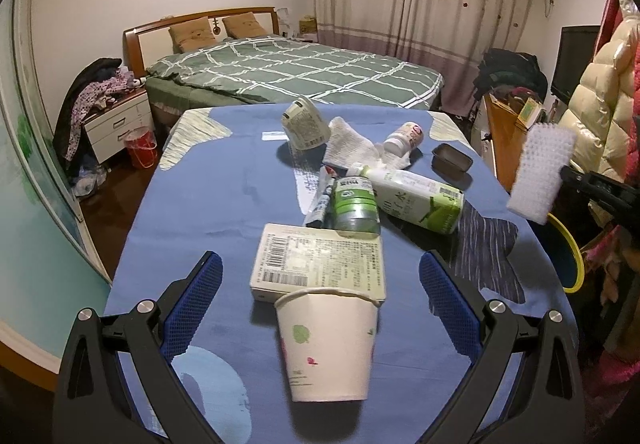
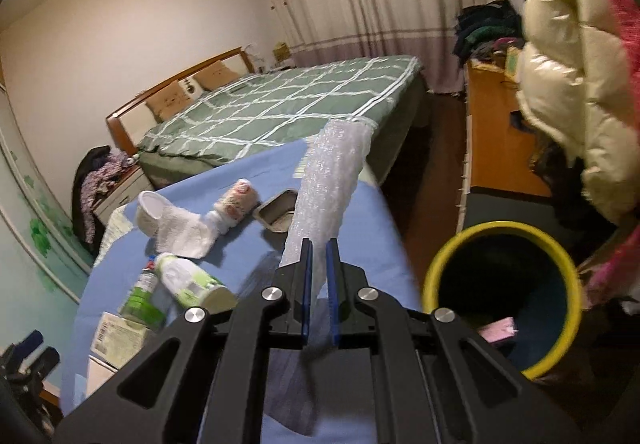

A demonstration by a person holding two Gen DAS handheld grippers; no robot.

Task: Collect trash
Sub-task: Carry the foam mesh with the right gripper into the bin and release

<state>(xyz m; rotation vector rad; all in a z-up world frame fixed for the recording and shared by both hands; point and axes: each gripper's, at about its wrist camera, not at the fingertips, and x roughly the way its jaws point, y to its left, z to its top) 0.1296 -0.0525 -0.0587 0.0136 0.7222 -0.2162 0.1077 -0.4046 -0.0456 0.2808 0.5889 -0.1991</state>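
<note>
Right tool (image 2: 319, 268) is seen clamped on a bubble-wrap strip (image 2: 328, 184), bin (image 2: 500, 232) at 3 o'clock holding 1 pink item. Left tool (image 1: 320, 292) gapes empty over a paper cup (image 1: 328, 344). Bottles, box, cloth remain on the worktop (image 1: 224, 184); most is left.

Bare table (image 1: 192, 204) runs down the left side; cup (image 1: 326, 348), box (image 1: 320, 264) and bottles (image 1: 416, 200) block the middle. The bin (image 2: 500, 300) mouth beside the table stands unobstructed.
</note>
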